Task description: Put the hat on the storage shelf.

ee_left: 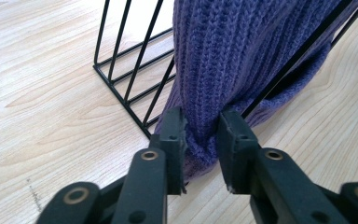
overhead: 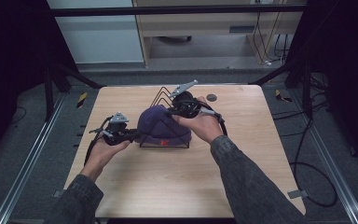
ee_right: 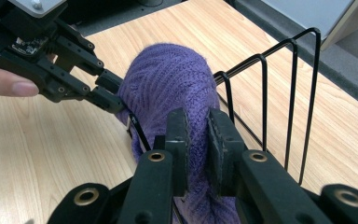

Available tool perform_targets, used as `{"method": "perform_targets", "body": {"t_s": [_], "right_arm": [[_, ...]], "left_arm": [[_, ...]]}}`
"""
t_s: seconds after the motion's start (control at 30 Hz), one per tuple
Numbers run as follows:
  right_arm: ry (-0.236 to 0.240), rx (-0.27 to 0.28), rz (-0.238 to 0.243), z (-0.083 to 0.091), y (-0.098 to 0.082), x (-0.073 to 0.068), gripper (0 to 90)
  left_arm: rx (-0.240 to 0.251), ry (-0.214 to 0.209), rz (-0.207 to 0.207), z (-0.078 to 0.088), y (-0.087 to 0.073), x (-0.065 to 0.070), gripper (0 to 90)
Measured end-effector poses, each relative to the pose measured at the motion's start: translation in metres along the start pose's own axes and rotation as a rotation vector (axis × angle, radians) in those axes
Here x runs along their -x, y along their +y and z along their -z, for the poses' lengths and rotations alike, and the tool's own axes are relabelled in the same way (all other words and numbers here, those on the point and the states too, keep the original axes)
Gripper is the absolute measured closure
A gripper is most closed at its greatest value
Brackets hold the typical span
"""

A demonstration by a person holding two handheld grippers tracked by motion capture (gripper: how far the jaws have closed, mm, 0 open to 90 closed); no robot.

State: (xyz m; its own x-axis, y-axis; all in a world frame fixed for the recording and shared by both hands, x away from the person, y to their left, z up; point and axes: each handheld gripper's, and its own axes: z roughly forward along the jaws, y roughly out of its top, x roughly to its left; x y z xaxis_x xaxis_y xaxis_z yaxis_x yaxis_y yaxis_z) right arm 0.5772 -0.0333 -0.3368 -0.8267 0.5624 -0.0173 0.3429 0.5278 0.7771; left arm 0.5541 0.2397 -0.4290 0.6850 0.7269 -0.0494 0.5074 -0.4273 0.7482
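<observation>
A purple knitted hat (overhead: 161, 122) with a small red label (overhead: 164, 142) is draped over a black wire rack (overhead: 161, 94) in the middle of the wooden table (overhead: 177, 182). My left gripper (overhead: 133, 135) is at the hat's left lower edge, and in the left gripper view the jaws pinch a fold of the hat (ee_left: 233, 56) between them, left gripper (ee_left: 203, 135), beside the rack's wires (ee_left: 126, 70). My right gripper (overhead: 173, 112) holds the hat's far right side. In the right gripper view it (ee_right: 196, 135) is shut on the knit (ee_right: 168, 79), with the left gripper (ee_right: 112, 95) opposite and the rack (ee_right: 289, 93) to the right.
A small dark round disc (overhead: 211, 97) lies on the table behind the right hand. The table's front half is bare wood. Cables (overhead: 307, 177) trail on the floor at the right, and metal rails (overhead: 32, 154) run along the left side.
</observation>
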Motion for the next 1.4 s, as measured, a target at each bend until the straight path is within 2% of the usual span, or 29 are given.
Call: {"method": "perform_targets", "body": {"t_s": [0.37,0.67,0.83,1.2,1.4], "right_arm": [[0.015,-0.019,0.005,0.0,0.0,0.0,75.0],[0.015,-0.001,0.007,0.008,0.0,0.0,70.3],[0.013,0.003,0.015,0.012,-0.001,0.0,69.8],[-0.008,0.003,0.009,0.023,-0.007,0.004,68.4],[-0.015,0.011,0.002,0.03,-0.012,0.005,66.6]], "left_arm": [[-0.007,-0.002,-0.001,0.001,-0.003,0.0,72.5],[-0.019,0.008,-0.002,-0.001,-0.005,0.0,71.9],[-0.007,0.01,0.005,0.002,-0.006,-0.001,70.5],[-0.013,0.053,-0.017,0.019,-0.012,-0.002,63.3],[0.008,0.075,0.011,0.031,-0.014,-0.004,56.2]]}}
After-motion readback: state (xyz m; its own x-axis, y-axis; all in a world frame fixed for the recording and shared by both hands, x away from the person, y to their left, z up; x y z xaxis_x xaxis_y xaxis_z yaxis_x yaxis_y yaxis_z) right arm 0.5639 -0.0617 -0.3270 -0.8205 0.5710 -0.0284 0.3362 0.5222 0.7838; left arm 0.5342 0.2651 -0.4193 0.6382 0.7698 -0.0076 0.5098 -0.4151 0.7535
